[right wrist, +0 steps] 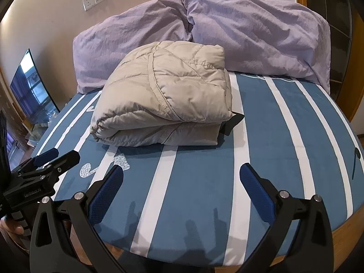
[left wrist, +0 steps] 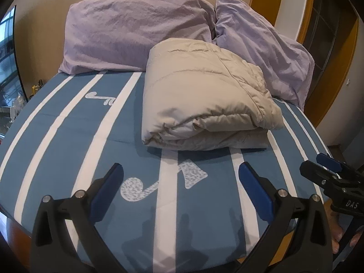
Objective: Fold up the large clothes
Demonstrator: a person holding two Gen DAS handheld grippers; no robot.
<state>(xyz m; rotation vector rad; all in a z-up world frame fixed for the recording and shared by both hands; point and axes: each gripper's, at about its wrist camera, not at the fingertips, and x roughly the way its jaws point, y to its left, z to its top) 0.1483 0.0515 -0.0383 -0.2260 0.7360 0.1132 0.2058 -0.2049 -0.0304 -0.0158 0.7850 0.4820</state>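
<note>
Jacket folded on the bed, both grippers hanging back empty.

The beige puffer jacket (left wrist: 204,100) sits as a compact bundle mid-bed (right wrist: 284,159), its far edge near the lilac pillows (left wrist: 136,31). The left gripper (left wrist: 179,177) and right gripper (right wrist: 182,177) hover over the near edge, jaws apart, holding nothing. To finish well, I'd press the puffy top layer flat and tuck the dark flap (right wrist: 234,122) poking out its side.
</note>
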